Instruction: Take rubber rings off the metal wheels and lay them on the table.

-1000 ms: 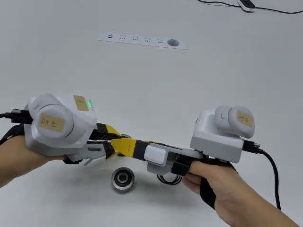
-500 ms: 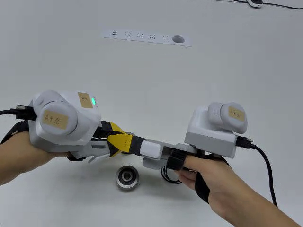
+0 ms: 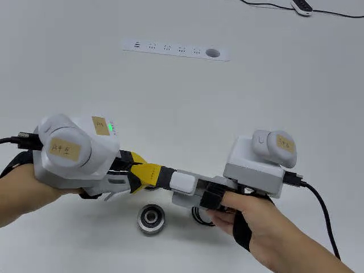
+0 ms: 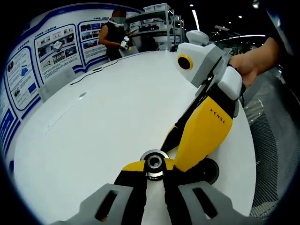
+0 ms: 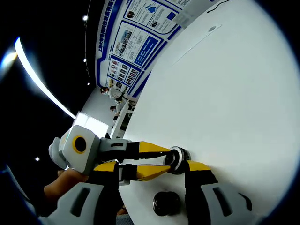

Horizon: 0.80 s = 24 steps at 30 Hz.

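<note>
Squarely ahead, the left gripper (image 4: 153,176) pinches the metal wheel (image 4: 154,162) in its tips; the right gripper (image 5: 176,170) meets it head-on, whether clamped I cannot tell.

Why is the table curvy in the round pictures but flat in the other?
Left gripper view: the fisheye lens bulges the table into a dome, yet the wheel looks sharp. Right gripper view: same bulge, plus a ceiling light smeared into a bright streak. Head view: flat, soft shadow under the loose wheel.

We see a small round silver metal wheel (image 3: 151,219), glossy, on a white tabletop (image 3: 227,102) (smooth, matt finish).
</note>
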Motion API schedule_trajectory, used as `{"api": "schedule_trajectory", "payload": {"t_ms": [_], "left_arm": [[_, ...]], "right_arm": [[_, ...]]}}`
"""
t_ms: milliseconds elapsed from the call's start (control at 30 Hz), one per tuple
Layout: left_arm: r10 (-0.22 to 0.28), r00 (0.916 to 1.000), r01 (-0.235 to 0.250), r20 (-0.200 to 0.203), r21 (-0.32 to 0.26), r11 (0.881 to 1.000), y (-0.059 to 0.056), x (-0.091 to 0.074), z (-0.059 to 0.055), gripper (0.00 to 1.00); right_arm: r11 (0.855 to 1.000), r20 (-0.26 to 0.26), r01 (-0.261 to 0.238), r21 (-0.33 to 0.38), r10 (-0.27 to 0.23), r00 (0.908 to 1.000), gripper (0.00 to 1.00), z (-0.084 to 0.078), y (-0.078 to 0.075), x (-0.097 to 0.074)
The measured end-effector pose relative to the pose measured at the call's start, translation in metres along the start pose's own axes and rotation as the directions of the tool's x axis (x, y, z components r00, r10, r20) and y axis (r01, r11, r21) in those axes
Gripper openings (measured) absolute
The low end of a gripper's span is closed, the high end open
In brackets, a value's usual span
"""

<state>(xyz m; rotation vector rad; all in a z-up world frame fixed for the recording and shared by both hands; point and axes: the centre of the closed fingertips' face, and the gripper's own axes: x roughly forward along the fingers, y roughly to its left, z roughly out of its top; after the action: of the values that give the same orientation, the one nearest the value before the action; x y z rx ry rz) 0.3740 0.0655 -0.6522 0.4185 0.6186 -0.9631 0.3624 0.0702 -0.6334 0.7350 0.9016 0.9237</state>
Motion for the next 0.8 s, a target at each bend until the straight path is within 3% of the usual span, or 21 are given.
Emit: {"api": "schedule_trajectory", "payload": {"t_ms": [400,533,800], "left_arm": [[0.004,1.0,-0.004,0.006,-0.004,1.0,0.001,0.0,-0.001,0.13],[0.005,1.0,-0.005,0.008,-0.006,1.0,0.001,0.0,-0.001,0.13],[0.004,0.9999,-0.004,0.011,-0.009,1.0,0.001,0.0,-0.001,0.13]], "right_arm": [[0.999,0.02,0.029,-0.015,-0.029,0.9994,0.46,0.003,-0.005,-0.004],[0.996,0.033,0.087,0.005,-0.087,0.9957,0.32,0.005,-0.02,-0.003],[0.989,0.035,0.143,0.025,-0.144,0.989,0.12,0.008,-0.035,-0.003]]}}
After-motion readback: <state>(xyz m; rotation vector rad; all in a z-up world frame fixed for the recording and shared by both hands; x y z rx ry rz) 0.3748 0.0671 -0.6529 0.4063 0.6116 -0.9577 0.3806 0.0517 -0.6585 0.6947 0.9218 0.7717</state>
